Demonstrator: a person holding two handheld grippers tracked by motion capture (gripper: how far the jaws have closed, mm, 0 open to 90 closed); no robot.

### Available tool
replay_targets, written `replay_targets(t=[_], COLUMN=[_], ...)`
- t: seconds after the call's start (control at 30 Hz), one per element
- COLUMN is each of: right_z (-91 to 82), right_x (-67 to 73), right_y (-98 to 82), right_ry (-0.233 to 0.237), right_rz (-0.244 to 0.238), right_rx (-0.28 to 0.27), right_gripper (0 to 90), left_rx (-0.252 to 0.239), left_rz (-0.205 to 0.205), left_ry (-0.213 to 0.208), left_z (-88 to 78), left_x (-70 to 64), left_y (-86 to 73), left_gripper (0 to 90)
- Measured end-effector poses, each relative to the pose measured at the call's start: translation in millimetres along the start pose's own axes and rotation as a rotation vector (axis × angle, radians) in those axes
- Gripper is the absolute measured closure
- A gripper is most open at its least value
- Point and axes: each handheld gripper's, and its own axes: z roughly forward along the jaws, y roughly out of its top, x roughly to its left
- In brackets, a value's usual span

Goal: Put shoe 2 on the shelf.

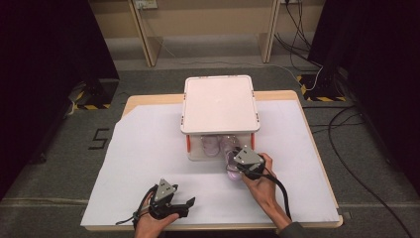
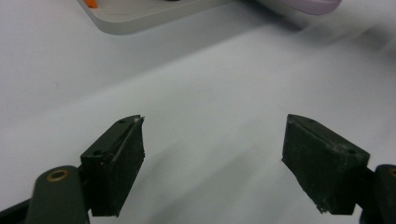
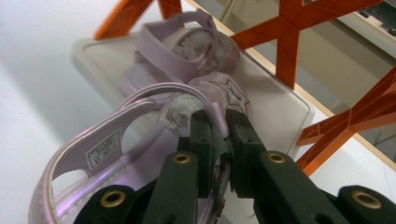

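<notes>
Sandals, lilac, child-size: two. One sandal point(image 3: 116, 154) is pinched at its front strap by the right gripper point(image 3: 219, 140), jaws clamped tight, at the open front of the rack point(image 1: 220, 106); the other sandal point(image 3: 182, 51) lies on the rack's lower shelf. Likely light, with a bendy sole and soft straps (a strap hold may let the heel swing); the strap junction looks the surest hold. Grippers: two. Left gripper point(image 2: 212, 154) idle over the white sheet point(image 2: 210, 84), jaws spread, empty.

Bright overhead light floods the white worktop point(image 1: 148, 163), while the room at nine and three o'clock stays dark. Both gripper views are soft, blurring toward twelve o'clock.
</notes>
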Motion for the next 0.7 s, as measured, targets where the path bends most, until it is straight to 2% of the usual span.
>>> replay_targets(t=[0.17, 0.23, 0.3, 0.47, 0.53, 0.63, 0.67, 0.7], right_z=[13.0, 17.7, 22.9, 35.2, 37.8, 41.3, 44.6, 44.6], right_x=[-5.1, -5.8, -6.0, -3.6, -5.2, -6.7, -7.5, -7.5], right_y=[1.7, 2.9, 3.9, 6.0, 7.4, 9.6, 10.9, 10.9], right_ry=[-0.043, -0.047, -0.046, -0.055, -0.055, -0.08, -0.078, -0.078], right_rz=[0.004, 0.01, -0.008, -0.024, -0.021, -0.024, -0.004, -0.004], right_rx=[0.011, 0.013, 0.016, 0.025, 0.025, 0.024, 0.021, 0.021], right_gripper=[82.3, 82.1, 82.1, 82.0, 81.9, 81.6, 80.8, 80.8], left_rx=[0.004, 0.007, 0.003, 0.009, 0.007, 0.005, 0.006, 0.007], left_rz=[0.003, -0.001, -0.01, 0.002, 0.001, 0.0, 0.0, -0.001], left_ry=[-0.001, -0.003, -0.015, -0.018, -0.017, -0.014, -0.014, -0.012], left_z=[1.0, 1.3, 1.1, 1.6, 1.7, 1.3, 1.3, 1.2], left_x=[-0.1, -0.1, -0.9, -3.0, -2.6, -1.8, -1.7, -1.6], left_y=[-0.4, -0.4, -0.3, -0.5, -0.9, -0.7, -0.7, -0.7], left_gripper=[20.2, 20.2, 20.2, 20.2, 20.2, 20.2, 20.2, 20.2])
